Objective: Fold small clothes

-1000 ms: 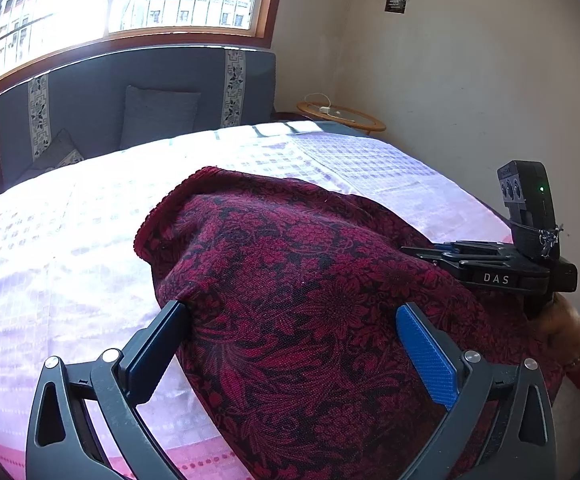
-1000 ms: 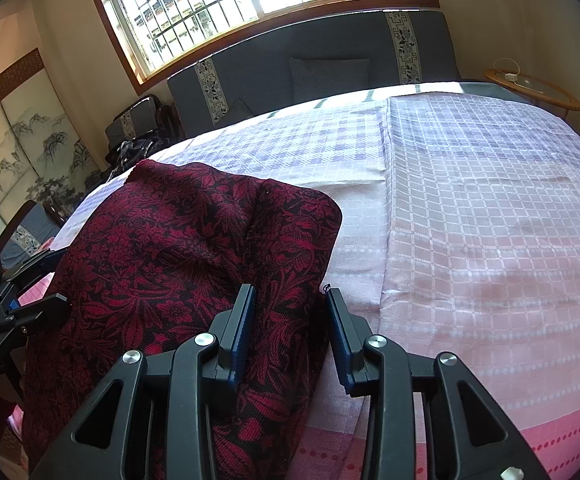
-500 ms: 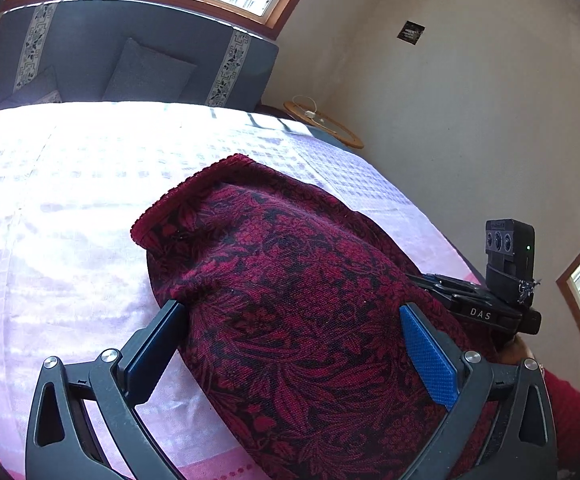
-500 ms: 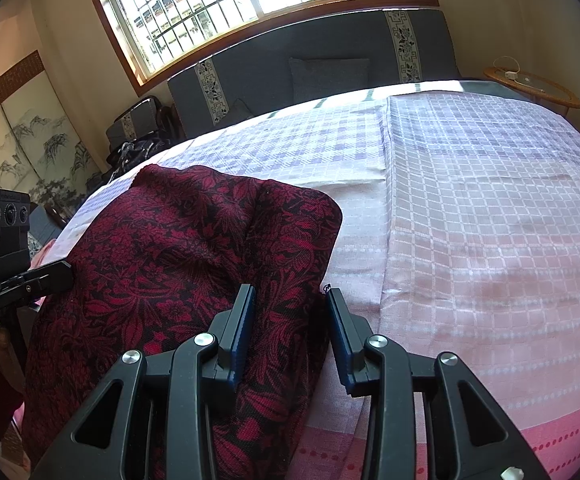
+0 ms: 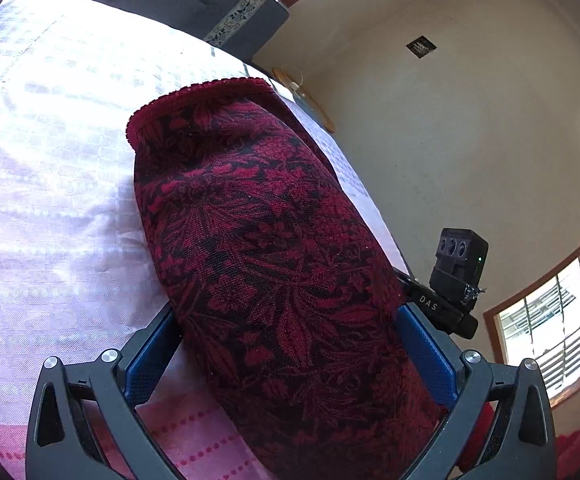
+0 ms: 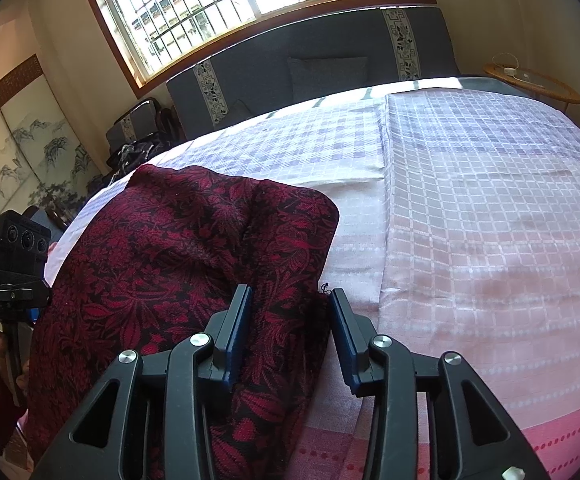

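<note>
A dark red floral garment (image 5: 274, 264) lies on the bed's pink and lilac checked cover (image 5: 50, 184), with a scalloped hem at its far end. My left gripper (image 5: 290, 348) is open wide, its blue pads astride the near end of the cloth. In the right wrist view the garment (image 6: 178, 256) lies at the left. My right gripper (image 6: 290, 316) has its jaws partly apart with the garment's right edge between them. The other gripper's body shows at the far left (image 6: 14, 264).
A grey sofa (image 6: 322, 68) stands under the barred window beyond the bed. A round wooden side table (image 6: 530, 84) is at the far right corner. A painted folding screen (image 6: 14, 148) stands to the left. The bed's near edge (image 6: 490, 436) has a pink border.
My left gripper has tilted and swung left, so the garment now runs up the view; its jaws sit closer around the cloth. My right gripper has stayed in place.
</note>
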`<state>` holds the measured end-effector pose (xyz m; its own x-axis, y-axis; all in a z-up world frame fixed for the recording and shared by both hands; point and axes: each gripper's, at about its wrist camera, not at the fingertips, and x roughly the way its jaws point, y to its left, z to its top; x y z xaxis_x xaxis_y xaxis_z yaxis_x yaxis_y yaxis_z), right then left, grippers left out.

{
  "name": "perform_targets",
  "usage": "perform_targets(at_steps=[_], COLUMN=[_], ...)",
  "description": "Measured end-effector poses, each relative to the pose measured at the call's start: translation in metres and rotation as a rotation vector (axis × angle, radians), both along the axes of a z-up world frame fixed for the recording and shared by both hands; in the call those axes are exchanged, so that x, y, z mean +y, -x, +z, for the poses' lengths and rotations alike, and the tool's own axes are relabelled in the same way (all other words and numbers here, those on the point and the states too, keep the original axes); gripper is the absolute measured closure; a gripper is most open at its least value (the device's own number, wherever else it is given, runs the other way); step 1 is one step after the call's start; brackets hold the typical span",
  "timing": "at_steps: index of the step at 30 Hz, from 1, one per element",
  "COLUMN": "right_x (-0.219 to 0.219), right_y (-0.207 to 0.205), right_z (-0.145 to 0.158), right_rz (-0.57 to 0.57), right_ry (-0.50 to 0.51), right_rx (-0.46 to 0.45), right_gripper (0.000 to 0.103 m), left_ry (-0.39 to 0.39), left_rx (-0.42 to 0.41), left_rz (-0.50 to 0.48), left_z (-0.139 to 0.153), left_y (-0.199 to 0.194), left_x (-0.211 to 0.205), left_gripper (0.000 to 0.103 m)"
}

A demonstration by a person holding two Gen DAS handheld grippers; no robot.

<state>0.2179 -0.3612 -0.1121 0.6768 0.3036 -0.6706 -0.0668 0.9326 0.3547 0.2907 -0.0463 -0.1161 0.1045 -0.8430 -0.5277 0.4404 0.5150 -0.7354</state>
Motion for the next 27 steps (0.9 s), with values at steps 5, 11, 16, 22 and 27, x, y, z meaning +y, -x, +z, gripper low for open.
perform_targets(at_steps=[5, 11, 16, 22, 27], right_x=[-0.002, -0.004, -0.008, -0.016, -0.048], right_y=[-0.002, -0.005, -0.006, -0.006, -0.012], right_z=[-0.001, -0.002, -0.004, -0.005, -0.022], right_rz=[-0.006, -0.023, -0.057, -0.061, 0.042], right_ry=[-0.007, -0.012, -0.016, -0.086, -0.416], right_rx=[0.005, 0.015, 0.025, 0.04, 0.104], right_gripper=[0.064, 0.058, 0.046, 0.039, 0.037], left_ry=[-0.022, -0.063, -0.094, -0.126, -0.128], left_rx=[-0.043, -0.069, -0.099, -0.129, -0.138], left_rz=[0.03, 0.061, 0.077, 0.093, 0.1], left_z=[0.003, 0.004, 0.006, 0.007, 0.006], left_y=[0.003, 0.008, 0.012, 0.02, 0.023], left_x=[-0.014, -0.012, -0.012, -0.015, -0.015], left_gripper=[0.0, 0.013, 0.02, 0.022, 0.022])
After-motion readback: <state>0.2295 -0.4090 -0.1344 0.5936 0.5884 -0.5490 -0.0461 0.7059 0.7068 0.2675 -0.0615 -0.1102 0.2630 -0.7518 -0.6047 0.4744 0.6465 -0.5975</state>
